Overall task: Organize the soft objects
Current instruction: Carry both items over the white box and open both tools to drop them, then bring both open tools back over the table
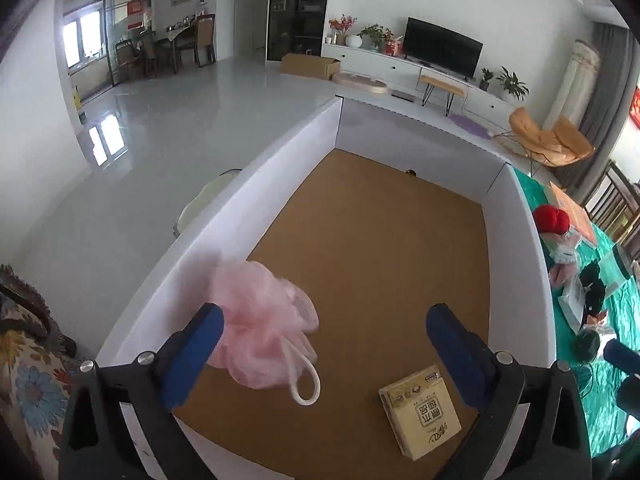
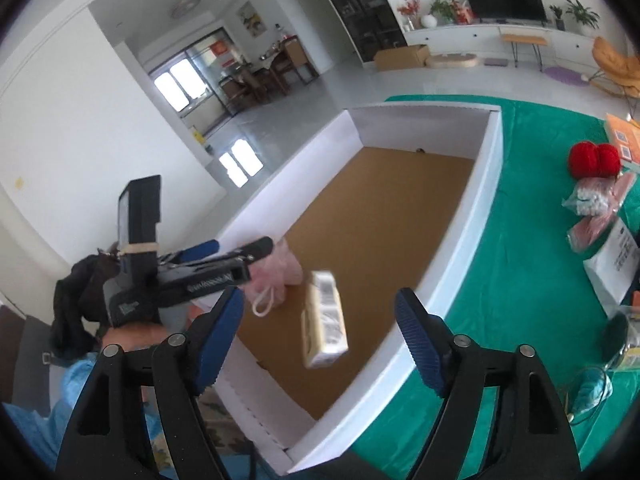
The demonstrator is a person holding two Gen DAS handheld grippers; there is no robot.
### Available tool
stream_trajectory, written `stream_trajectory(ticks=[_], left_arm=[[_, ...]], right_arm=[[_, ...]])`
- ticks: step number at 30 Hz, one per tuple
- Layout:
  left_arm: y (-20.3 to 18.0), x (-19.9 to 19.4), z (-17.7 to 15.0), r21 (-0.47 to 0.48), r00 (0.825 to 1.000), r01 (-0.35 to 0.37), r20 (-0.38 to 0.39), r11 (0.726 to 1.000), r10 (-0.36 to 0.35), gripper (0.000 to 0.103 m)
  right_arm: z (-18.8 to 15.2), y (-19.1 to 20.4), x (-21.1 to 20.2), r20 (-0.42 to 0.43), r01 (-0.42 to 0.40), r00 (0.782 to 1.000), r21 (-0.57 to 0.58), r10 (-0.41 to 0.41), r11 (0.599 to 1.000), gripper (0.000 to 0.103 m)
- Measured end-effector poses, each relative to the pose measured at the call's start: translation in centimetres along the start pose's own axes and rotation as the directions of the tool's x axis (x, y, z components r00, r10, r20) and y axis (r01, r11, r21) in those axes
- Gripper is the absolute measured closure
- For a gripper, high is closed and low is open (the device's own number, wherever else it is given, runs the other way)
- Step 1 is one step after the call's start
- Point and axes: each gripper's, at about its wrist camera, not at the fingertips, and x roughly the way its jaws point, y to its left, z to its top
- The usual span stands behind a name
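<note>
A pink mesh bath pouf [image 1: 260,328] with a white cord loop hangs blurred against my left gripper's left pad, over the brown floor of a white-walled box [image 1: 248,208]. My left gripper [image 1: 325,316] stands open and its pads do not press on the pouf. A yellow tissue pack [image 1: 420,412] looks to lie on the box floor near the right finger. In the right wrist view the tissue pack [image 2: 324,320] is blurred between the wide-apart fingers of my right gripper [image 2: 320,298], touching neither pad. The left gripper [image 2: 236,250] and pouf [image 2: 276,276] show beyond it, over the box [image 2: 472,216].
A green cloth [image 2: 532,208] covers the table right of the box. On it lie red yarn balls [image 2: 594,160], bagged soft items [image 2: 592,204], a white packet [image 2: 616,256] and dark yarn [image 1: 592,284]. A floral cushion [image 1: 32,380] sits at the left.
</note>
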Motion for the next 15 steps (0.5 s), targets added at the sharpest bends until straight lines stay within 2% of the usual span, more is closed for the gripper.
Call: stream_trajectory(ticks=[3, 5, 6, 8, 10, 12, 14, 15], left_arm=[[-1.5, -0.4, -0.1, 0.011, 0.997, 0.072, 0.031, 0.997, -0.072, 0.002], [-4.0, -1.0, -0.3, 0.053, 0.989, 0.136, 0.045, 0.989, -0.139, 0.002], [-5.6, -1.2, 0.4, 0.078, 0.984, 0.167, 0.047, 0.983, -0.171, 0.002], [-9.3, -2.1, -0.2, 0.15, 0.968, 0.24, 0.042, 0.959, -0.249, 0.002], [-12.9, -3.0, -1.0, 0.219, 0.945, 0.314, 0.017, 0.924, -0.326, 0.002], [-16.5, -3.7, -2.3, 0.285, 0.919, 0.386, -0.031, 0.878, -0.394, 0.002], [-20.3, -3.7, -4.3, 0.348, 0.887, 0.456, -0.106, 0.819, -0.449, 0.002], [-21.9, -3.7, -5.4, 0.375, 0.876, 0.479, -0.145, 0.794, -0.46, 0.002]], right_arm=[[-2.2, -2.5, -1.0, 0.023, 0.12, 0.992, 0.061, -0.122, 0.991, 0.023], [-3.6, -5.0, -2.1, 0.057, 0.229, 0.97, 0.098, -0.235, 0.969, 0.023], [-4.4, -6.6, -2.9, 0.076, 0.29, 0.951, 0.122, -0.3, 0.949, 0.023], [-6.0, -10.3, -4.8, 0.103, 0.413, 0.894, 0.184, -0.436, 0.892, 0.023], [-7.8, -14.5, -7.1, 0.107, 0.537, 0.81, 0.259, -0.576, 0.803, 0.023], [-9.4, -18.0, -9.1, 0.095, 0.616, 0.732, 0.329, -0.674, 0.715, 0.023], [-11.4, -20.5, -10.9, 0.065, 0.658, 0.674, 0.402, -0.736, 0.637, 0.023], [-12.4, -22.0, -11.4, 0.048, 0.669, 0.652, 0.433, -0.756, 0.604, 0.023]])
